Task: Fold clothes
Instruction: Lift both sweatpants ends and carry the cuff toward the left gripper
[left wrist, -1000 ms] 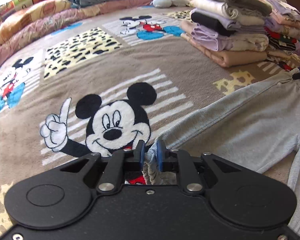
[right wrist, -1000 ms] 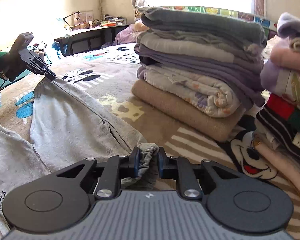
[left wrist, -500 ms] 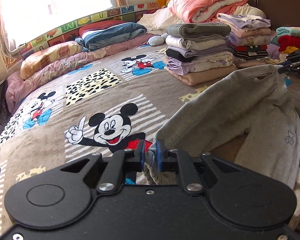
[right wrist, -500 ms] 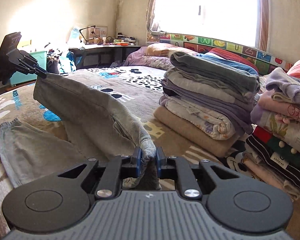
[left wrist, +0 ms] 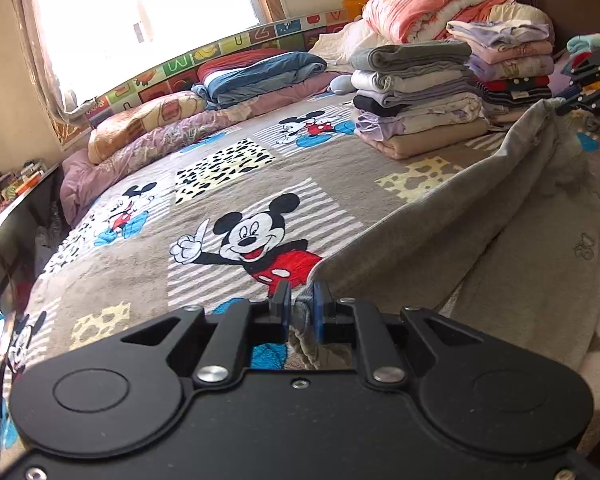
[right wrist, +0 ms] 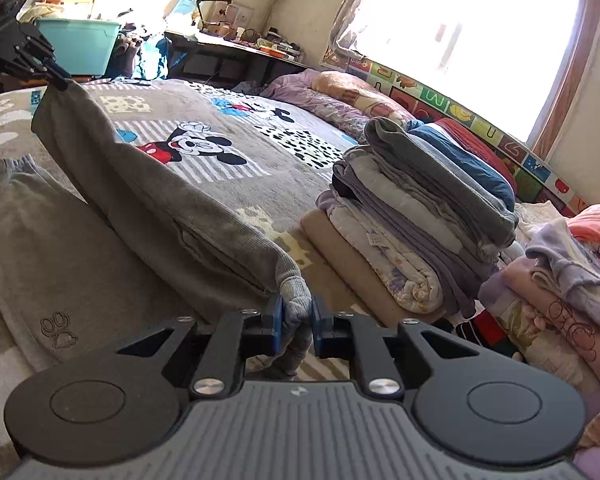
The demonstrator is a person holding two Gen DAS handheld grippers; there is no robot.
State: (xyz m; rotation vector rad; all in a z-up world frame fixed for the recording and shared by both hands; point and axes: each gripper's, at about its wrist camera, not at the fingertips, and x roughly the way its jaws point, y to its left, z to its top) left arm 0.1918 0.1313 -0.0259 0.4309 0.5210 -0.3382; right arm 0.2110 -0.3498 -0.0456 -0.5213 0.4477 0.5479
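A pair of grey sweatpants [left wrist: 480,208] hangs stretched between my two grippers above the Mickey Mouse blanket [left wrist: 220,184]. My left gripper [left wrist: 300,308] is shut on one end of the lifted leg. My right gripper [right wrist: 296,316] is shut on the ribbed end near the pocket of the sweatpants [right wrist: 148,200]. Each wrist view shows the other gripper far off, pinching its end: the right gripper [left wrist: 560,110] at the right edge, the left gripper [right wrist: 62,80] at the upper left. The other leg, with a small paw emblem [right wrist: 58,334], lies flat on the bed below.
A tall stack of folded clothes [left wrist: 416,96] stands on the bed just beyond the pants, with a second stack [right wrist: 560,292] beside it. Pillows and quilts [left wrist: 236,80] line the window side. A teal tub [right wrist: 78,44] and a cluttered desk [right wrist: 236,52] stand past the bed.
Both grippers have risen and lifted the pants leg off the blanket, so it now hangs taut between them. The left gripper swung back from the stack; the right one rolled.
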